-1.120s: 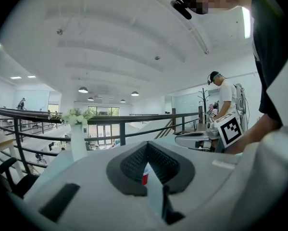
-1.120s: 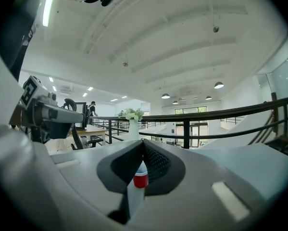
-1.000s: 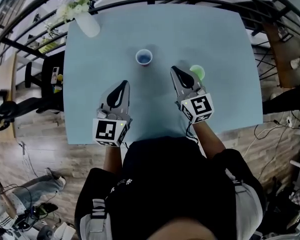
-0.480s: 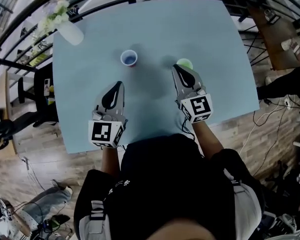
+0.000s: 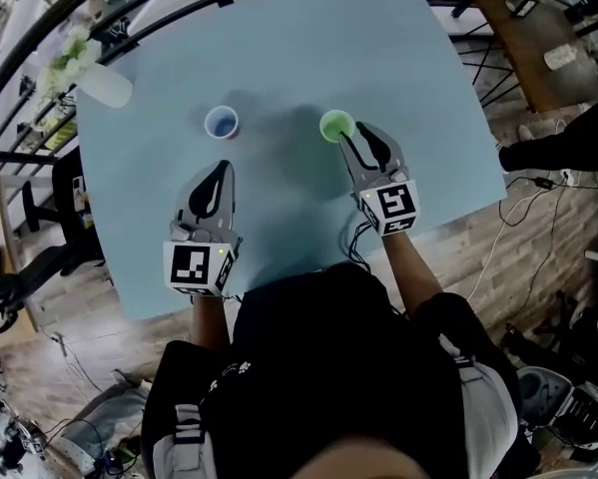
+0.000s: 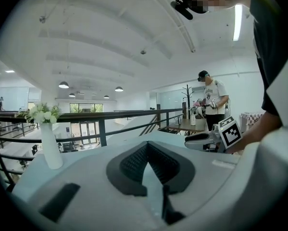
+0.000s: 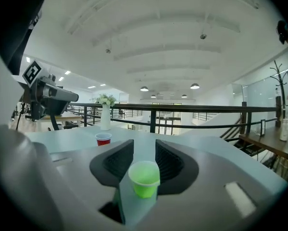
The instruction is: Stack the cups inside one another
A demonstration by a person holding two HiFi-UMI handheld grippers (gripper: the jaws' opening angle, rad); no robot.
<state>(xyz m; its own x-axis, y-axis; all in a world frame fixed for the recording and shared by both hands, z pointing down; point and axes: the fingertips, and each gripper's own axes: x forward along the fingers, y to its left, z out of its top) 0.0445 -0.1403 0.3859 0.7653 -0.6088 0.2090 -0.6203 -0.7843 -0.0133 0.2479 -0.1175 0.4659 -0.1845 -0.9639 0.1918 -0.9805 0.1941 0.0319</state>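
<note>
Nearest the person, the left gripper (image 5: 222,166) hangs with its jaws together on nothing, well left of the small light-green plastic cup (image 5: 336,125). The right gripper (image 7: 144,144), whose jaws have just been opening, sits just behind that cup with the pads apart and the cup at their mouth, unpressed. The step looks like the pick-up: ease forward until the thin wall sits squarely between the pads, close gently below the rim to avoid crushing or tipping it, then lift straight before carrying it to the red plastic cup (image 5: 222,123) standing upright to its left.
</note>
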